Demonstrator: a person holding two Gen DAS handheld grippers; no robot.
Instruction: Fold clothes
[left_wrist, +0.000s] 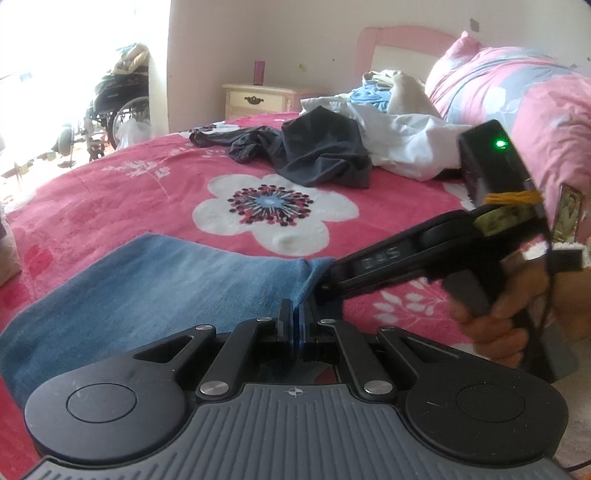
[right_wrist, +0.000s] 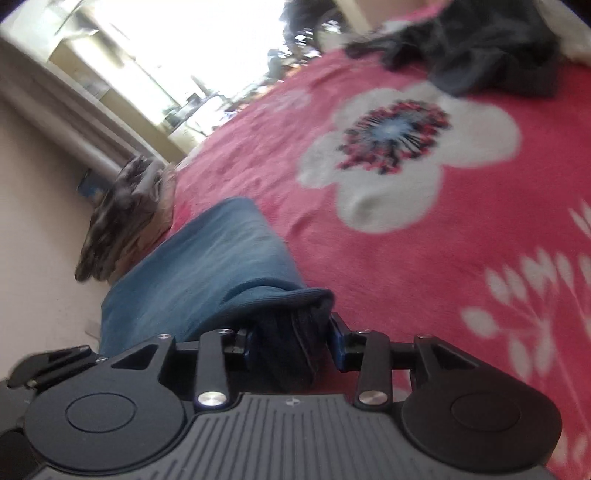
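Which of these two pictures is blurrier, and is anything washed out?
Right wrist view is blurrier: the flower and dark clothes smear, and it's tilted. Left wrist view is sharp, but the window is blown out white; same glare in the right view.

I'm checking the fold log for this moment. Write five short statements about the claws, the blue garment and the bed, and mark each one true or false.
1. The left claw is shut on the blue denim garment. True.
2. The right claw is empty. False: a bunched edge of the blue garment sits between its fingers.
3. The garment lies on a pink bedspread with a white flower. True.
4. The dark grey crumpled cloth lies on the blue garment. False: it lies apart, farther up the bed.
5. The beige wooden nightstand stands beside the bed. True.
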